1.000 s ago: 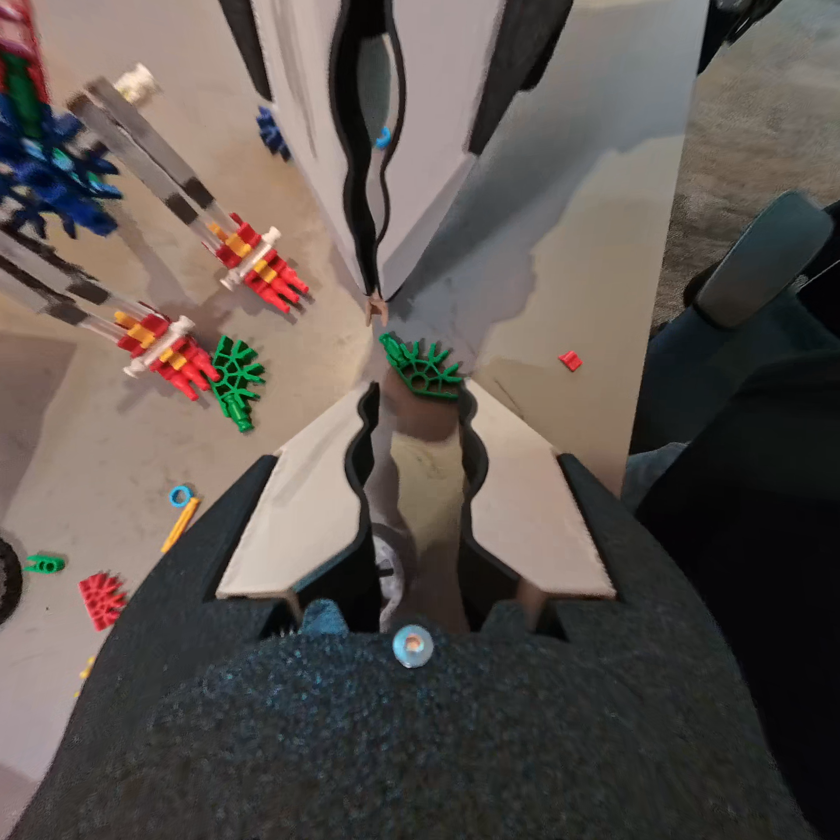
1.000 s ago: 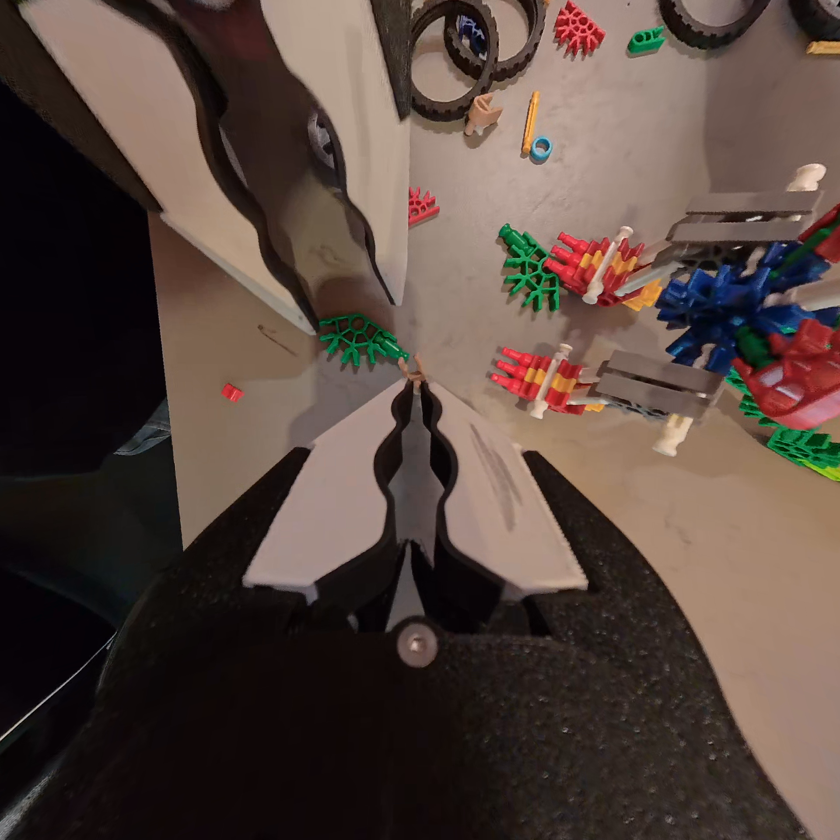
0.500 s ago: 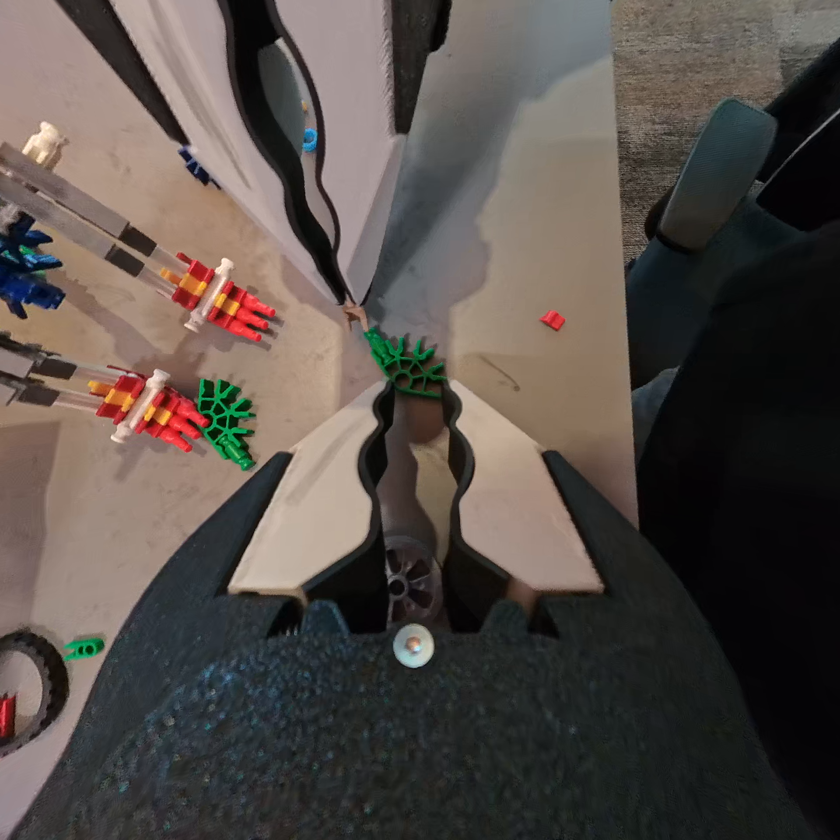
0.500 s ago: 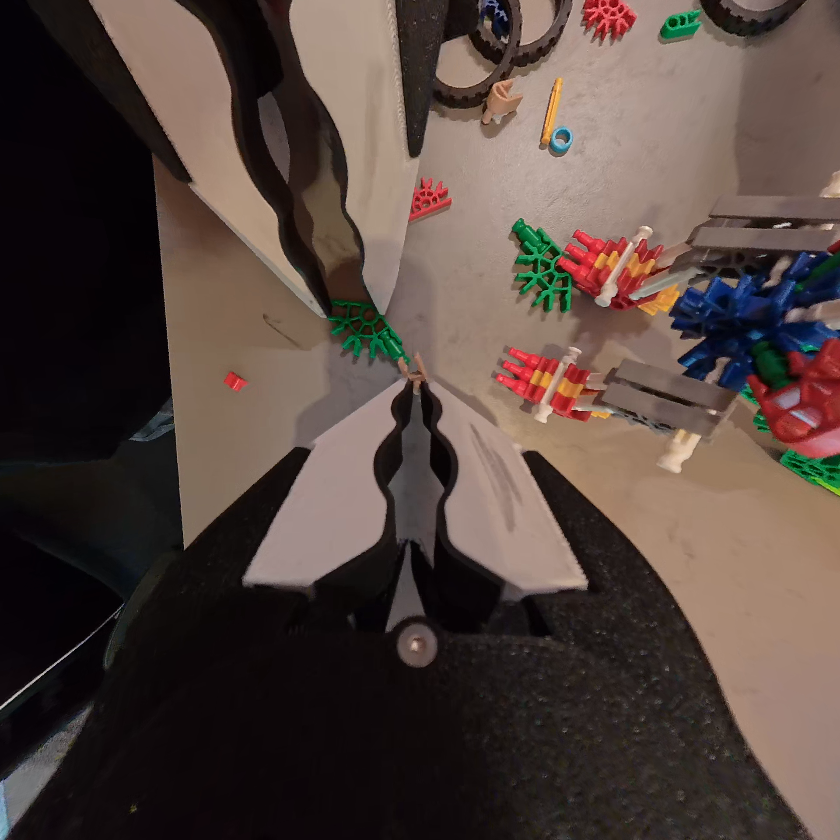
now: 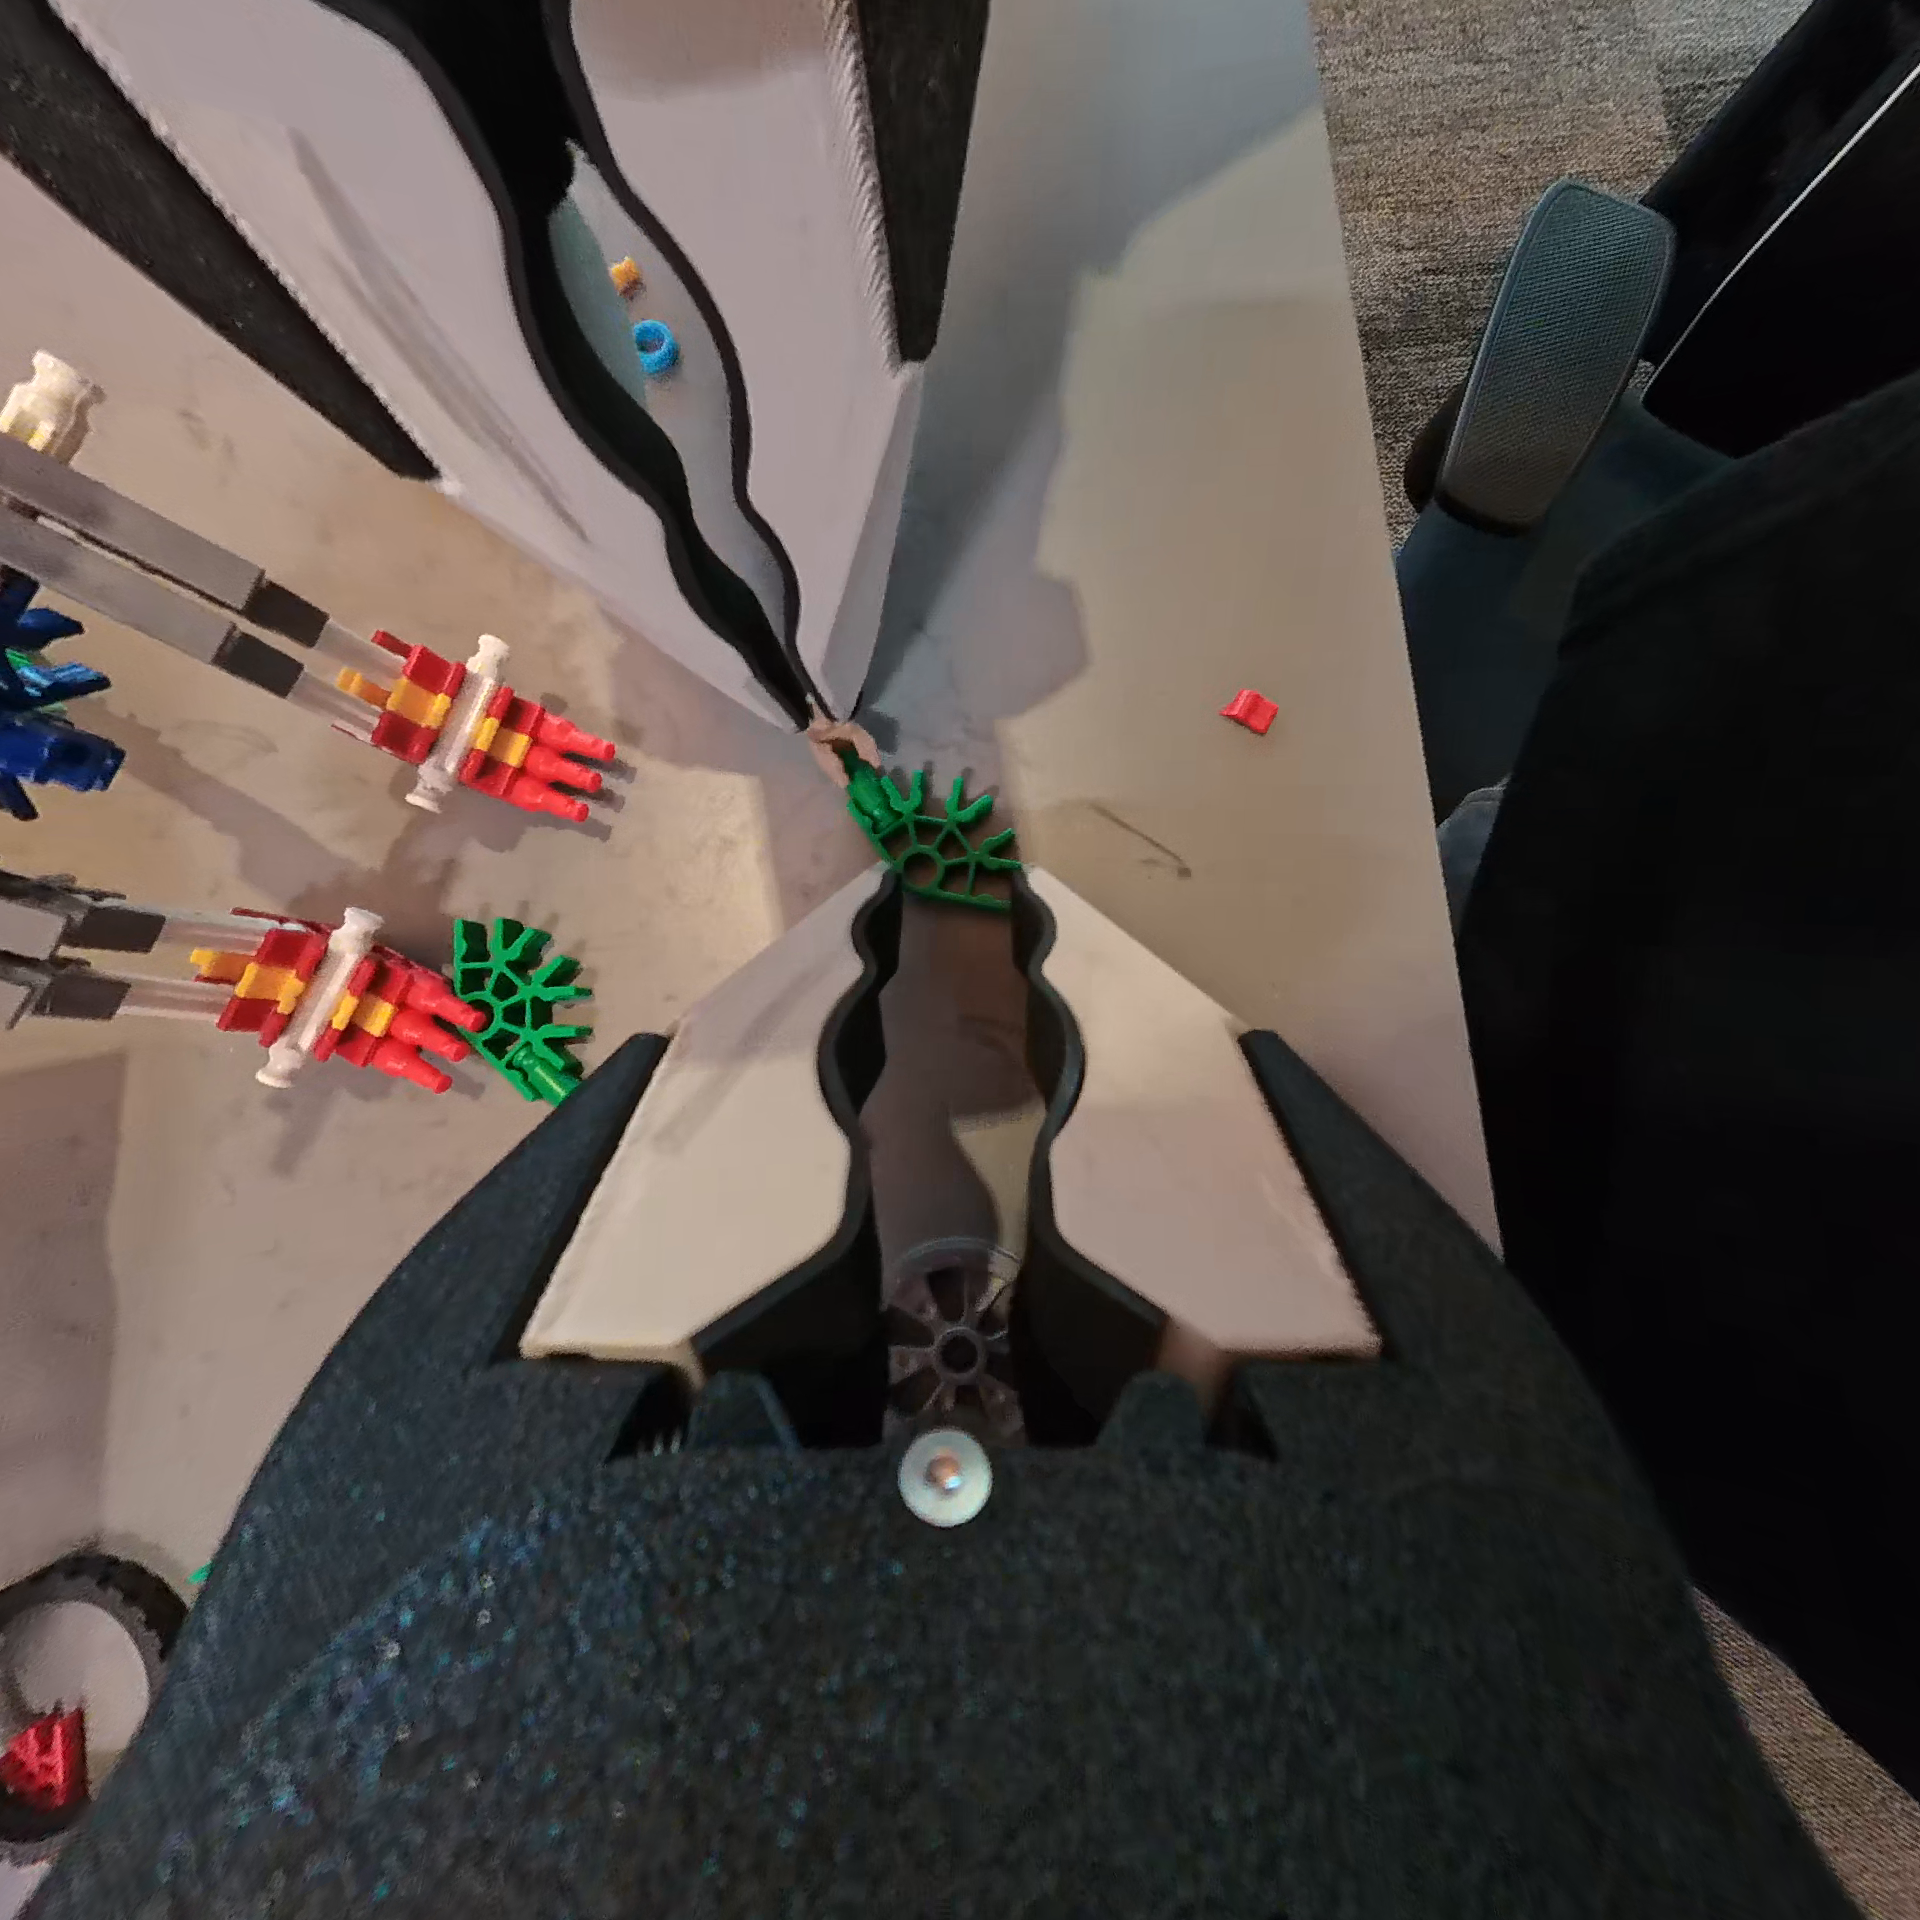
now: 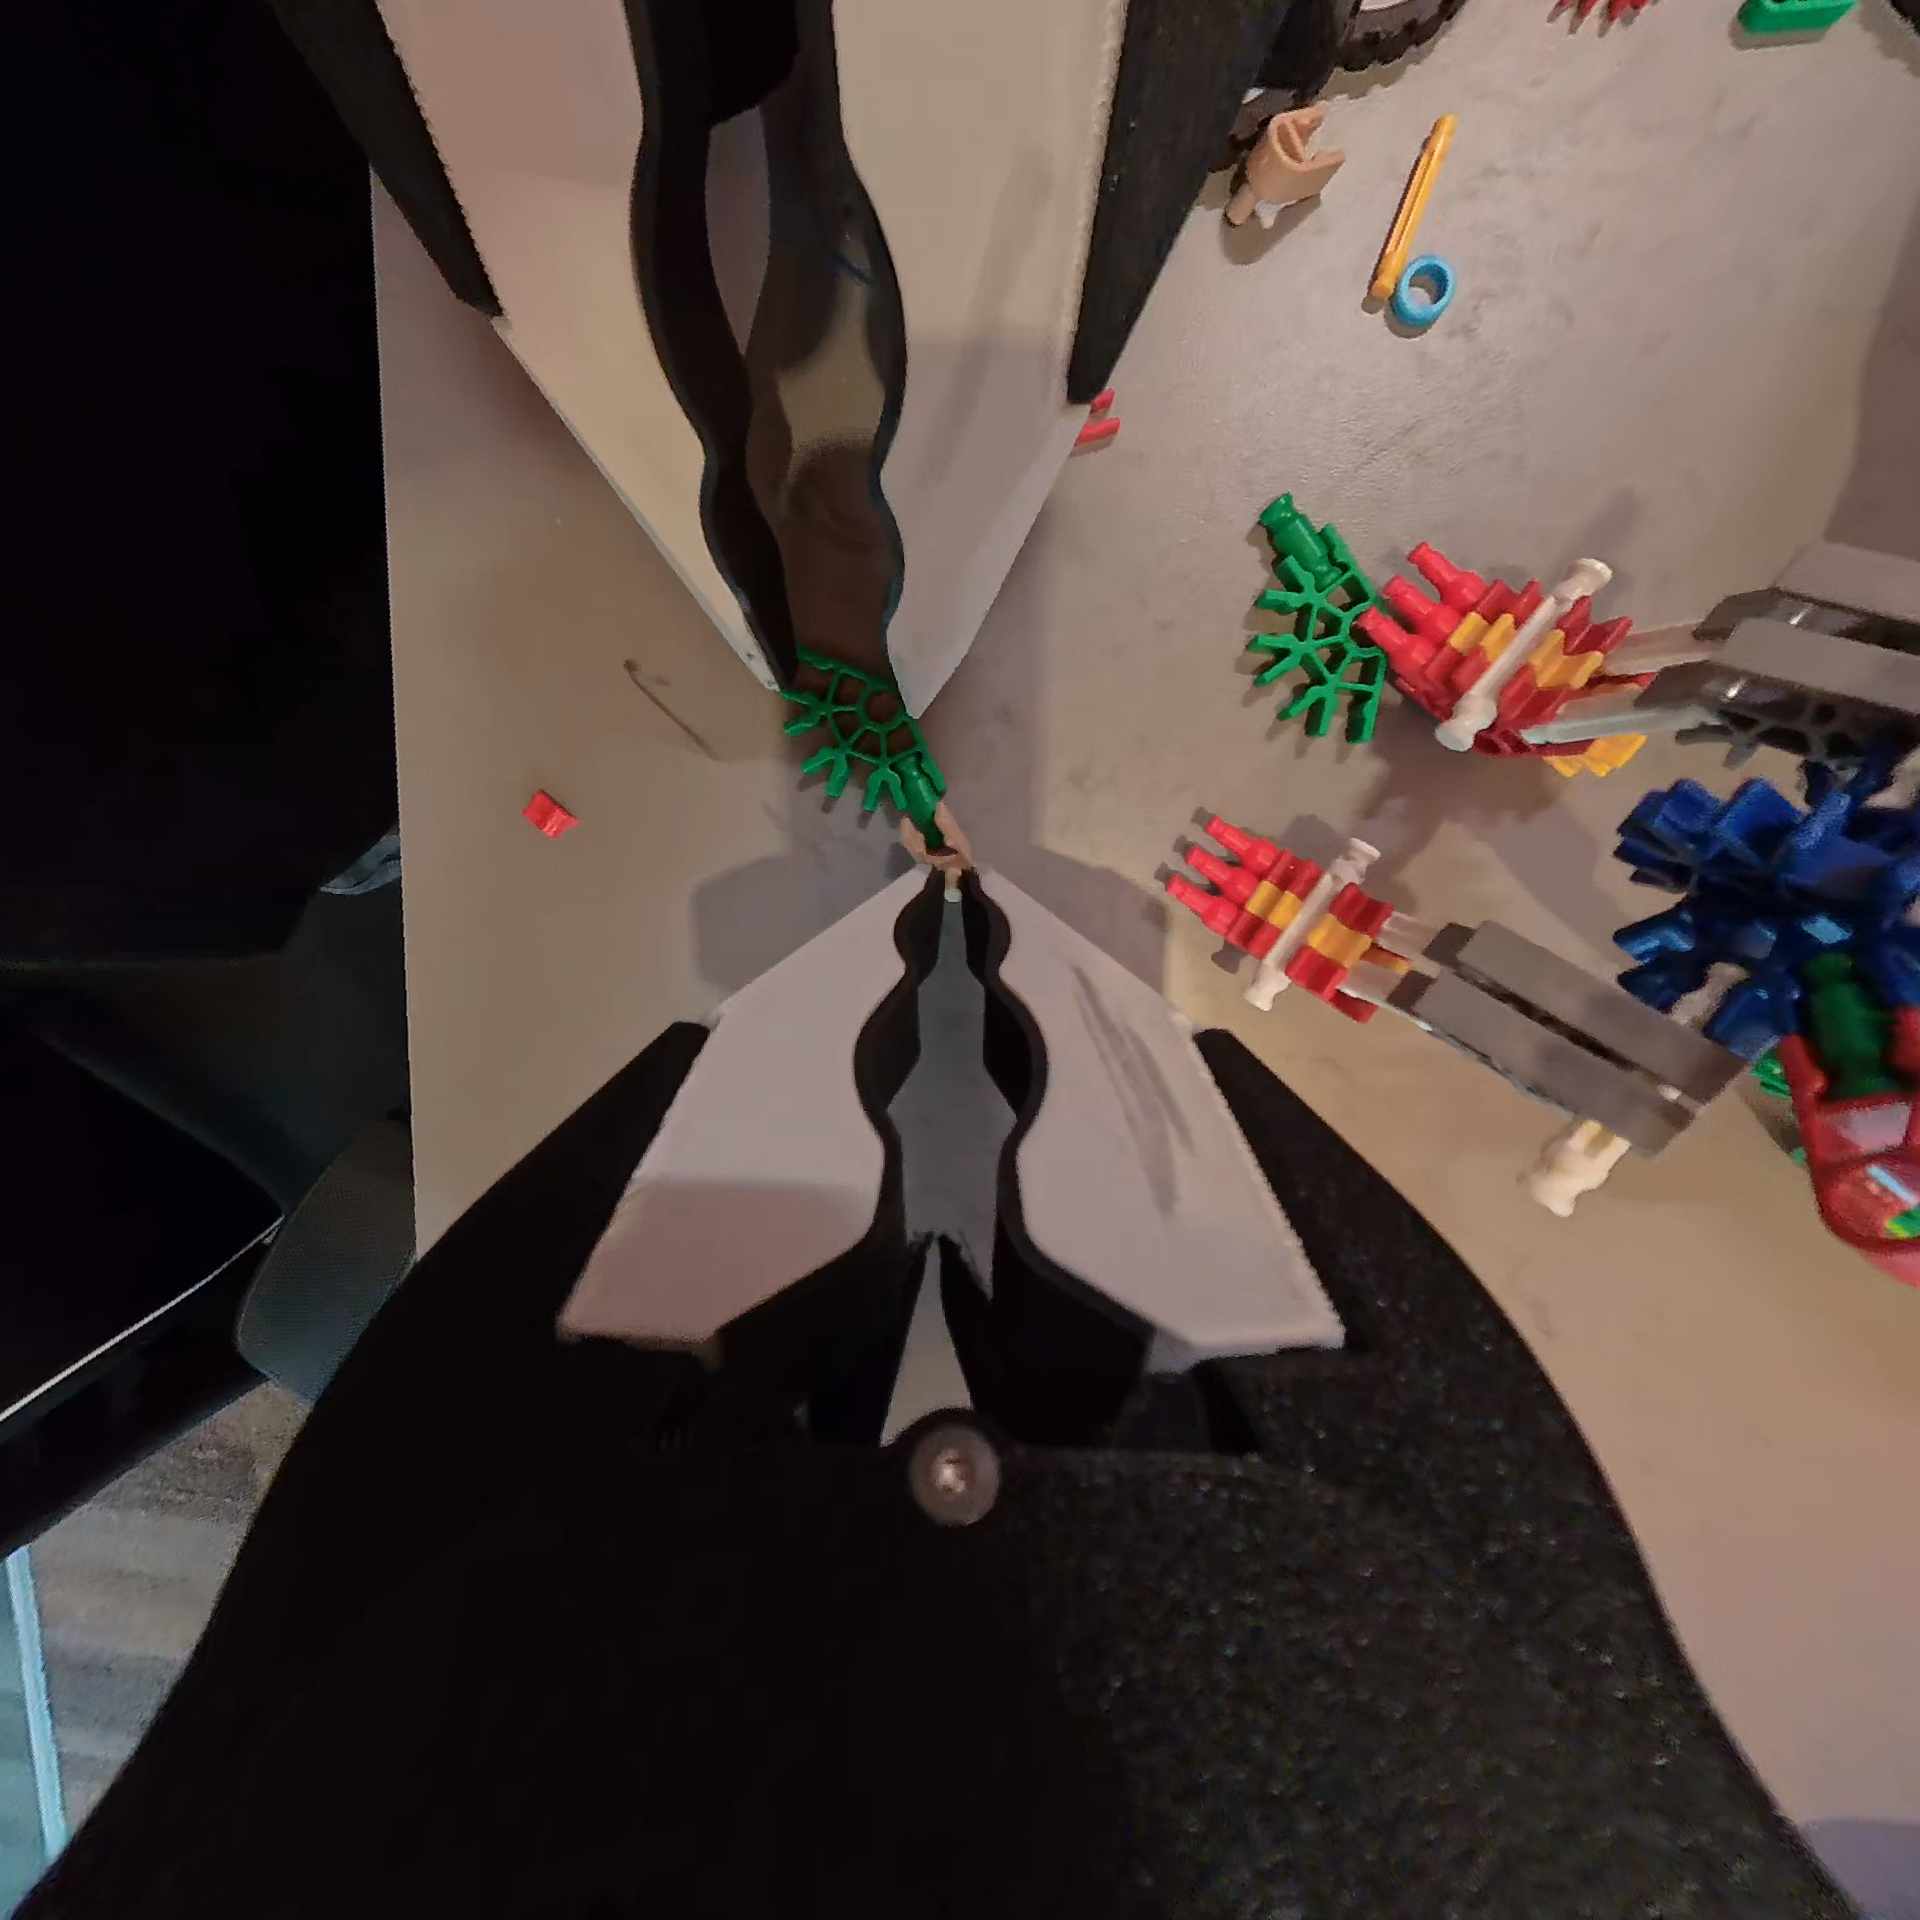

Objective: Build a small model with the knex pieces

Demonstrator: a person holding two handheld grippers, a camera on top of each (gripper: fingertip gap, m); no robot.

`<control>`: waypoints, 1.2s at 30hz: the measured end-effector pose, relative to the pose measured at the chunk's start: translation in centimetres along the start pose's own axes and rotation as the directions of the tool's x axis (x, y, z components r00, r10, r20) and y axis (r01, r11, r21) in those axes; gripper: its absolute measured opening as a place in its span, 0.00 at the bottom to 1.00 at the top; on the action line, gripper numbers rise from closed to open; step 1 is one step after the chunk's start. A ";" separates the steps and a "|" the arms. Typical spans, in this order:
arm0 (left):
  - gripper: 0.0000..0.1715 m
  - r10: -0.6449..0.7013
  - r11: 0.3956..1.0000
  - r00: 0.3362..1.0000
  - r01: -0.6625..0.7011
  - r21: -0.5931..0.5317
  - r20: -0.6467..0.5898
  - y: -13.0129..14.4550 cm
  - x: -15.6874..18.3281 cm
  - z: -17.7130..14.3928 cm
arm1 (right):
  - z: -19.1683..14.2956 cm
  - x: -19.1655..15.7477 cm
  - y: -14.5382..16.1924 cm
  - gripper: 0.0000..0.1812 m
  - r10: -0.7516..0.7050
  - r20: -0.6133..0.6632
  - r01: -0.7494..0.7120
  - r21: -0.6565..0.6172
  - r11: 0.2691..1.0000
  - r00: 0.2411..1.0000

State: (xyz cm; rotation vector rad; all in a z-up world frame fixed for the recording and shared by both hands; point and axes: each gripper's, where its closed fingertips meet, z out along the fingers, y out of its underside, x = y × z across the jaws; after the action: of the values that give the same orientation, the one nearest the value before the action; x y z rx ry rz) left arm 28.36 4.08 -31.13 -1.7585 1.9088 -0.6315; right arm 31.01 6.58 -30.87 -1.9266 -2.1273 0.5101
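While hidden rt-side, wheel hub [image 5: 954, 1351] shows left.

A smooth beige table [image 5: 1195, 520] carries scattered plastic construction pieces. A small red clip [image 5: 1248, 713] lies near its edge. A green fan-shaped connector [image 6: 1320, 644] lies farther in.

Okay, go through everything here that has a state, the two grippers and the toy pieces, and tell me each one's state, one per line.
left gripper: shut on green fan connector.
right gripper: shut on tan clip.
green fan connector: held, its short green rod touching the tan clip.
tan clip: pinched at the right gripper's tips.
second green fan connector: lying on the table, touching red model prongs.
small red piece: loose on table.
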 end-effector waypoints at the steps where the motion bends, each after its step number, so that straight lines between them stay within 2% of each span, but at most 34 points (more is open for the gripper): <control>1: 0.11 0.000 1.000 1.000 0.000 0.002 0.000 0.0 0.0 0.0 | 0.0 0.0 0.0 0.02 -0.007 0.001 0.007 -0.007 1.000 1.000; 6: 0.11 0.001 1.000 1.000 -0.001 0.002 0.000 0.0 0.0 0.0 | 0.0 -0.1 0.0 0.02 -0.020 -0.001 0.020 -0.031 0.999 1.000; 22: 0.11 0.005 1.000 1.000 -0.005 0.003 -0.016 0.1 0.1 0.0 | 0.1 -0.1 -0.6 0.02 -0.010 -0.015 0.010 0.008 1.000 1.000; 36: 0.14 -0.015 0.999 0.999 0.017 0.036 -0.044 0.1 0.5 0.2 | 0.5 -0.2 -1.1 0.01 -0.031 -0.013 0.030 -0.045 0.999 0.999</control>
State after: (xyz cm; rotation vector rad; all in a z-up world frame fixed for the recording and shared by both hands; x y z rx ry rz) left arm 28.36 3.54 -31.33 -1.7526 1.9021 -0.7112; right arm 29.87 6.21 -30.90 -1.9118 -2.1741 0.4467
